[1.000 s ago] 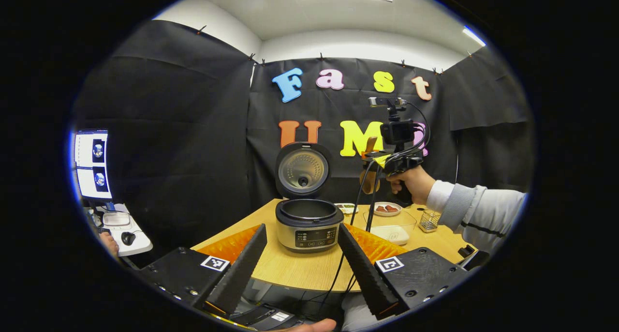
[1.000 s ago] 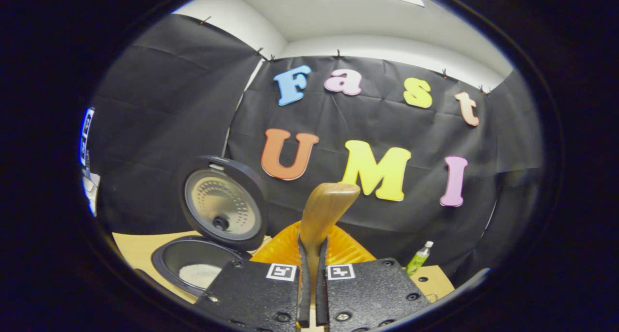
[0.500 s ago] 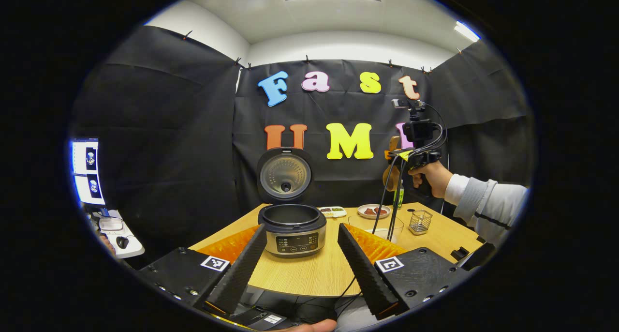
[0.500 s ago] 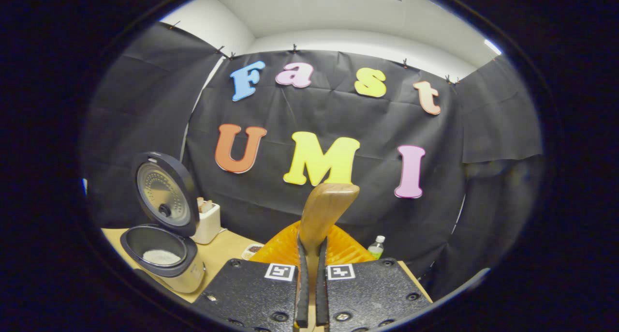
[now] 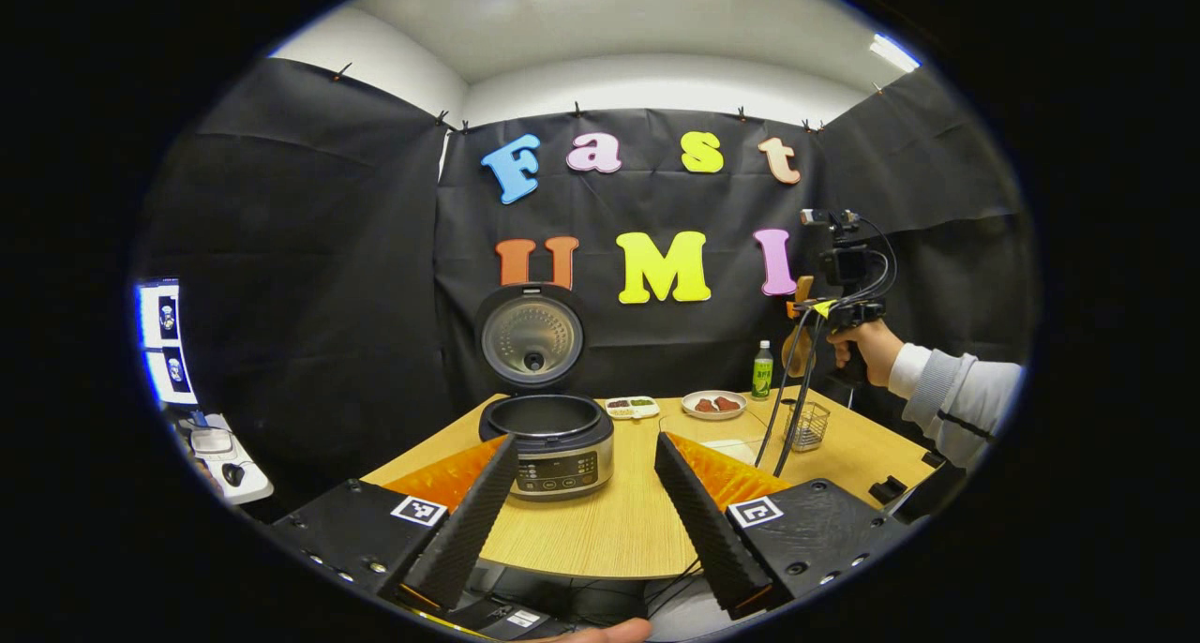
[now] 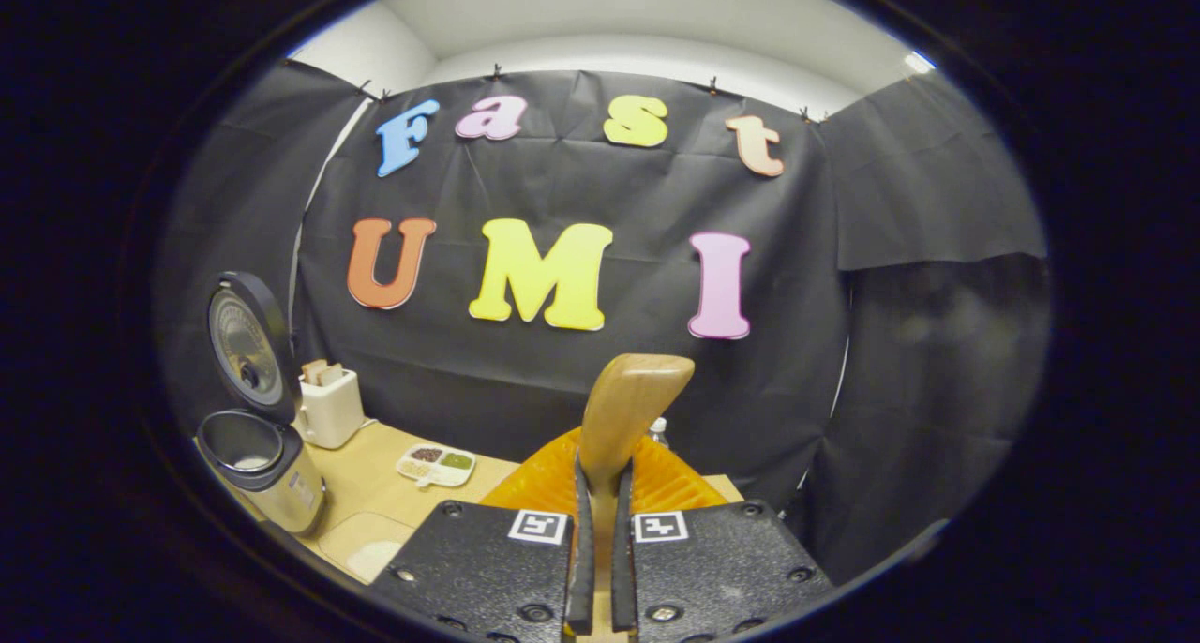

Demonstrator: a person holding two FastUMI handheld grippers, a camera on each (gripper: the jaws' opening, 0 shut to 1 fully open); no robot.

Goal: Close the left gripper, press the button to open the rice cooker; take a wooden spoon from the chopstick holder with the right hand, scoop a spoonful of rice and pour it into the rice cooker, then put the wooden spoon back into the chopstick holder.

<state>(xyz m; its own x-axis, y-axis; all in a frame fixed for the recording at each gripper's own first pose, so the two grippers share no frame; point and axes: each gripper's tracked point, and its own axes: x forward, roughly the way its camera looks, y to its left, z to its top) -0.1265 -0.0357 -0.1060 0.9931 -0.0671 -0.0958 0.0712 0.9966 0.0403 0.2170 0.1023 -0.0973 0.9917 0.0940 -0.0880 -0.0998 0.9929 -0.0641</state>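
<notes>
The right tongs are clamped tight on the handle of a wooden spoon, held high above the worktop. In the right gripper view the spoon's rounded bowl stands upright past the fingertips, smooth and honey-brown, its hollow turned away so that whether it carries any rice cannot be told; the lower handle is buried between the two fingers. In the left gripper view the same tongs appear far off at the worktop's right end, gripped by a hand in a pale grey sleeve, the spoon a small brown sliver half masked by dangling black cables.

The left tongs hang wide apart and hold nothing, framing the rice cooker, which stands near the worktop's left front with its lid swung upright. A pale patch lies at the bottom of its pot in the right gripper view, too small to name with certainty. Directly below the raised spoon sits the wire chopstick holder, partly crossed by the cables. Behind the cooker, a divided dish, a small plate of red pieces and a green bottle line the back edge. A white toaster stands just beside the cooker in the right gripper view.
</notes>
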